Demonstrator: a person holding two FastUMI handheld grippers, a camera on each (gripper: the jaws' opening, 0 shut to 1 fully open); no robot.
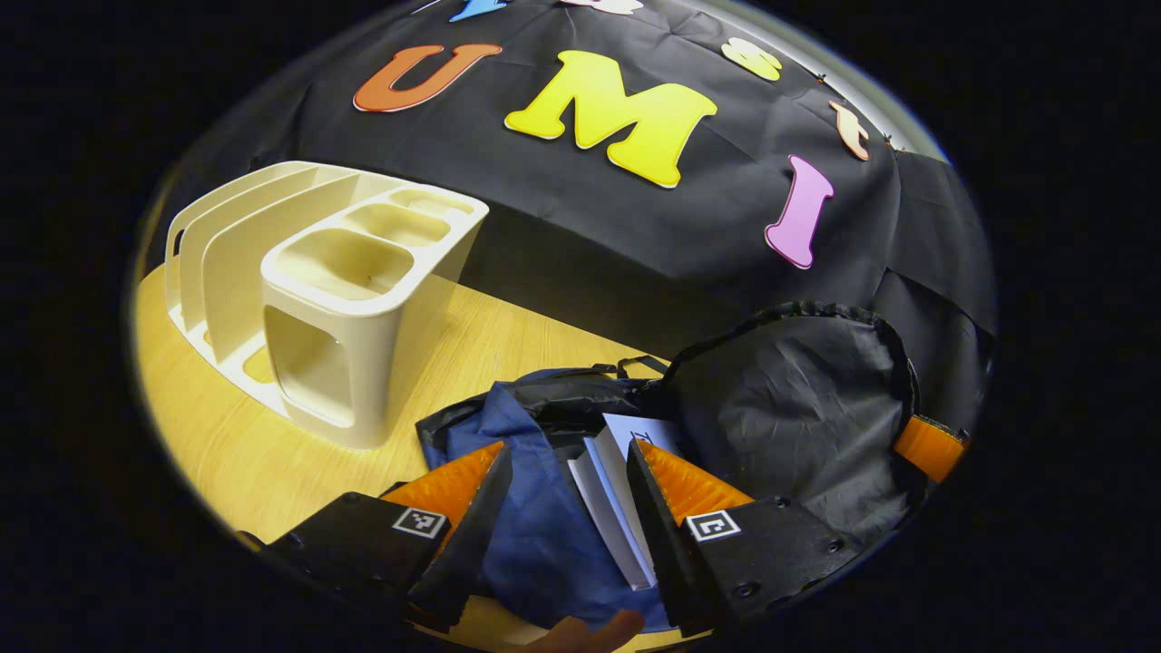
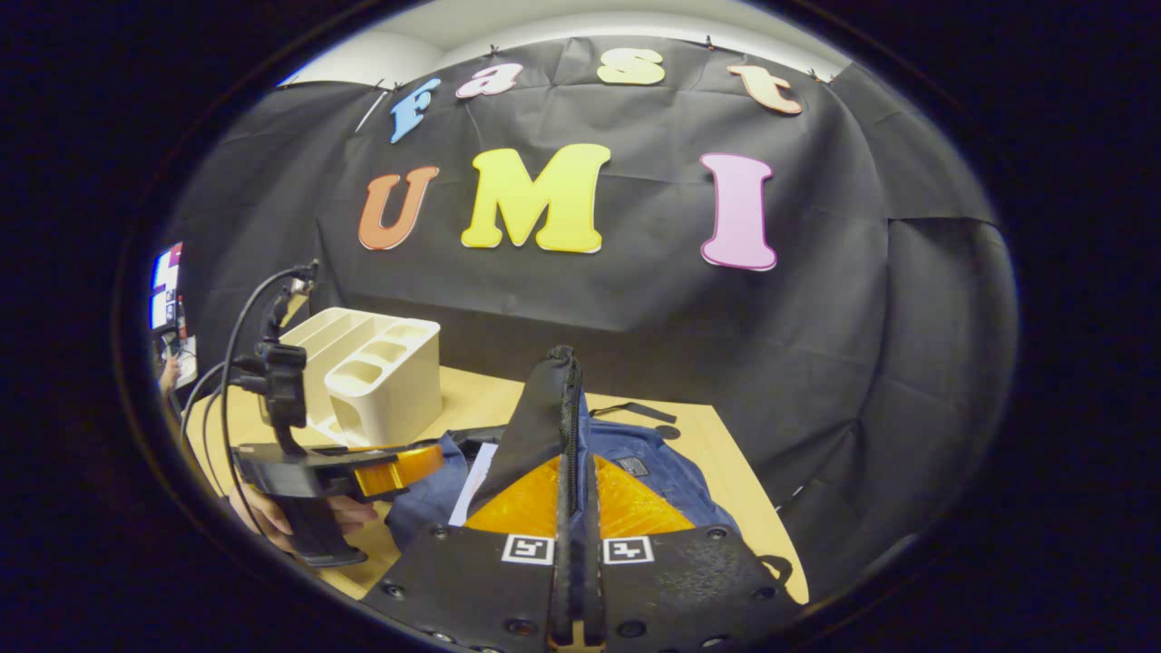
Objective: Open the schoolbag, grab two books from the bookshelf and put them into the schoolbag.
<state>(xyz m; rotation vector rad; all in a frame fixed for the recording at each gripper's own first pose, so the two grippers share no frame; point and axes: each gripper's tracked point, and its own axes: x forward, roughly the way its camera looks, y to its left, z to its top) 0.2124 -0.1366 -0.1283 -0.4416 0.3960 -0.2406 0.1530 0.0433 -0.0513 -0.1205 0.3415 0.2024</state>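
Note:
The blue schoolbag (image 1: 535, 544) lies open on the wooden table (image 1: 236, 435). Its black flap (image 1: 798, 399) is lifted upright, and my right gripper (image 2: 573, 458) is shut on the flap's edge (image 2: 544, 408). White books (image 1: 608, 481) stand inside the bag's mouth. My left gripper (image 1: 567, 449) hangs open just above them, with the books close to its right finger. The cream bookshelf (image 1: 336, 299) stands to the left with its slots bare. In the right gripper view, the left gripper (image 2: 426, 462) hovers over the bag (image 2: 653, 453) beside a white book (image 2: 476, 485).
A hand (image 2: 272, 517) holds the left gripper, and cables (image 2: 227, 363) rise from it. The bookshelf (image 2: 372, 372) sits at the back left of the table (image 2: 717, 472). A black strap (image 2: 635, 410) lies behind the bag. The table's right edge falls off near the cloth wall.

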